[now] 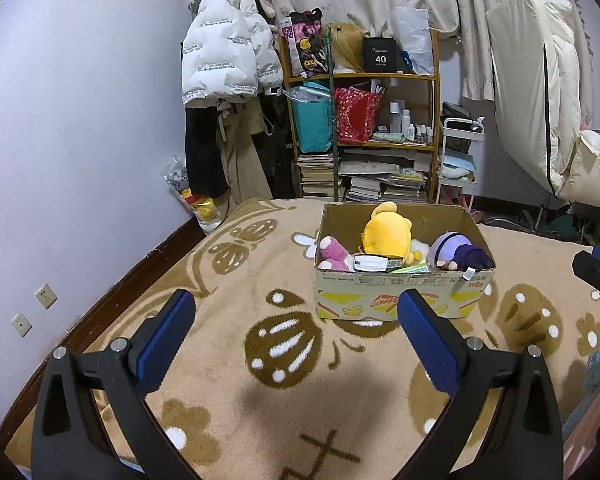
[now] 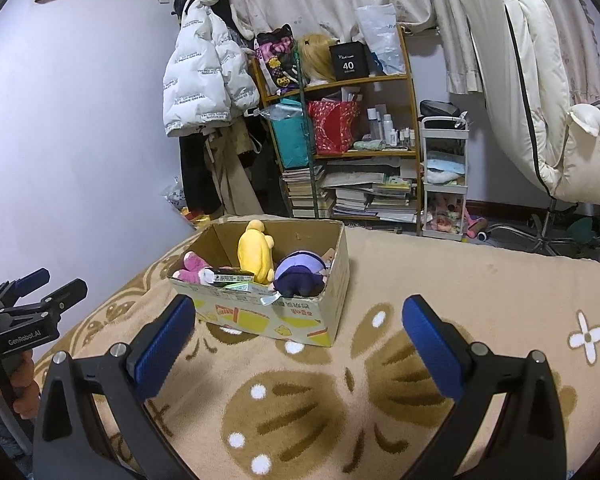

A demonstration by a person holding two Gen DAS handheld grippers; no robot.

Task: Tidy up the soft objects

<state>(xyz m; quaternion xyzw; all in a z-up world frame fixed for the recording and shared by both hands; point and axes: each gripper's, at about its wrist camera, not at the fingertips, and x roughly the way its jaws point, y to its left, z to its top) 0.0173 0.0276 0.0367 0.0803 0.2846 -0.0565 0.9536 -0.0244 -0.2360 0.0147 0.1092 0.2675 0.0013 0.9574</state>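
Plainly, both the left gripper (image 1: 296,336) and right gripper (image 2: 300,340) hung spread and empty; the toy-filled box (image 1: 400,292) sat straight ahead, nearer the left.

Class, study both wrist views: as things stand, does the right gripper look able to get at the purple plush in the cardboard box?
Probably yes. The right gripper is open and empty, the cardboard box has no lid, and the purple plush lies on top near the front right corner. Only bare blanket lies between them.
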